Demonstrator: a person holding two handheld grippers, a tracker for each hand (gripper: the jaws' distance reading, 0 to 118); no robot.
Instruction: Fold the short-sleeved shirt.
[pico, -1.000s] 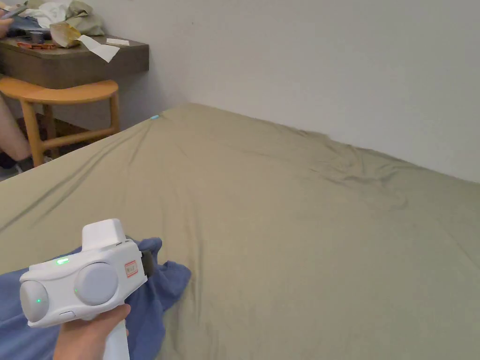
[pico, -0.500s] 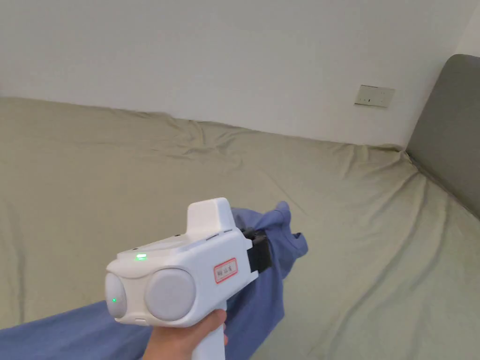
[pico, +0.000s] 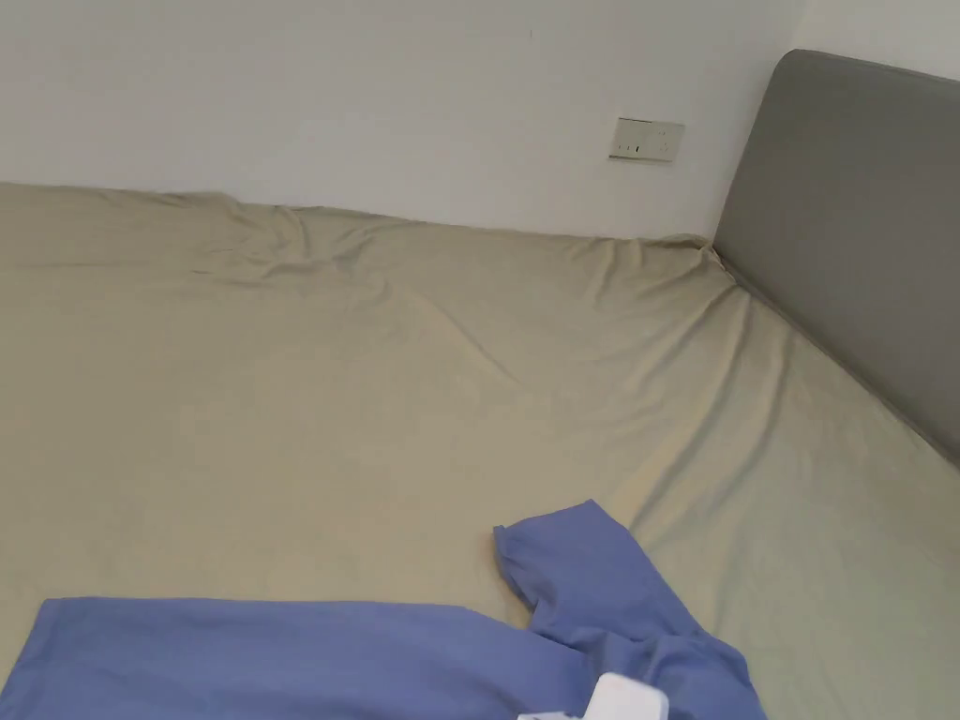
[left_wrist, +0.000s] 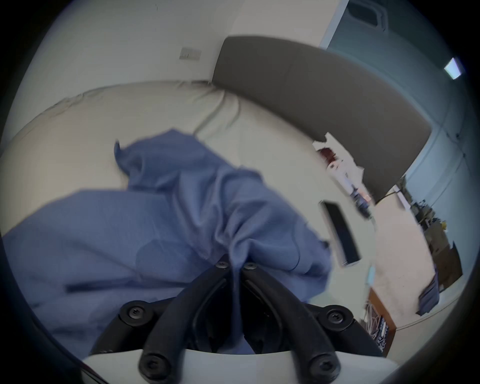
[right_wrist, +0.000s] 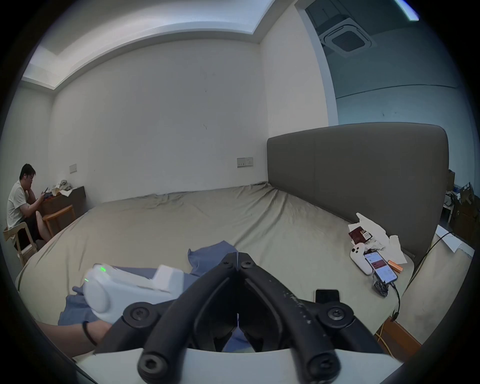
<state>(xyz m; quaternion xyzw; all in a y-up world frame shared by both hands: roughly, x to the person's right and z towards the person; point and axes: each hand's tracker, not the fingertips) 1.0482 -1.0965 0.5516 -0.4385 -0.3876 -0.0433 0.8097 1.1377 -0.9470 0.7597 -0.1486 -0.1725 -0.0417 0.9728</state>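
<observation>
- The blue shirt (left_wrist: 161, 233) lay on the bed (pico: 375, 394), spreading ahead and left of the left gripper (left_wrist: 235, 265).
- The left gripper's jaws pinched a bunched fold of shirt.
- The right gripper (right_wrist: 237, 256) was pressed together, holding nothing.
- A sleeve (pico: 572, 562) pointed away toward the wall.

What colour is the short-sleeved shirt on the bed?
Plain blue, no pattern; the shirt shows best in the head view.
</observation>
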